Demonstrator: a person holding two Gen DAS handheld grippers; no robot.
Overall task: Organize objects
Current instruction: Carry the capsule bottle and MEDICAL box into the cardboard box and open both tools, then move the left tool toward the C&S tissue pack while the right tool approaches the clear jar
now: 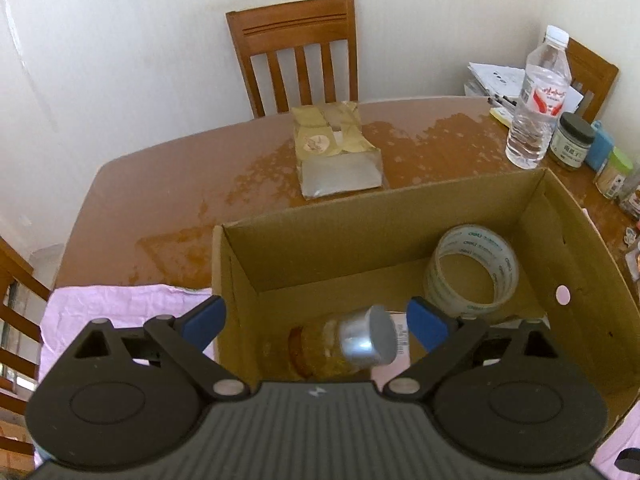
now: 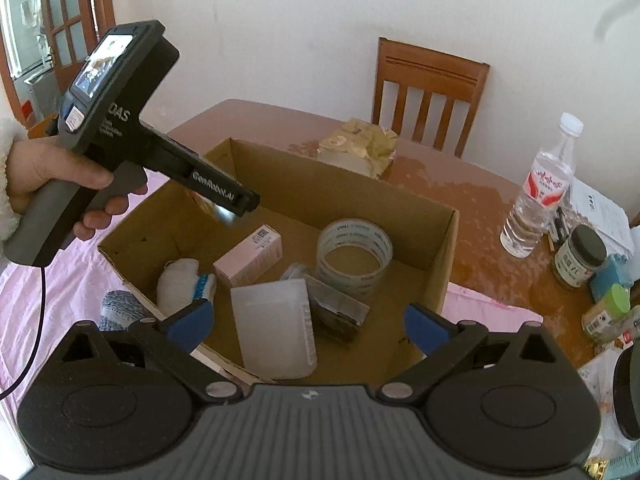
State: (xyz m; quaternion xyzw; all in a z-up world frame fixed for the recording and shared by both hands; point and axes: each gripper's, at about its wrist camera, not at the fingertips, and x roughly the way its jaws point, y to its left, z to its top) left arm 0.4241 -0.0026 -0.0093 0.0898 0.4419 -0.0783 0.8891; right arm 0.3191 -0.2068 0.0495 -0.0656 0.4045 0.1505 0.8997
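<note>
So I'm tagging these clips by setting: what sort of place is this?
Most likely a home dining room: a wooden dining table with matching slat-back chairs, a glazed wooden door, and household jars beside a water bottle.

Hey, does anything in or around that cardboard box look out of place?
A silver-lidded jar sits tipped sideways and blurred in the cardboard box, between the left gripper's open jaws, touching neither. The tabletop's finish is blotchy, as if worn or peeling.

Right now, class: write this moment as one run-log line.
left gripper: open, above jar in cardboard box | right gripper: open, empty | tape roll: in box
</note>
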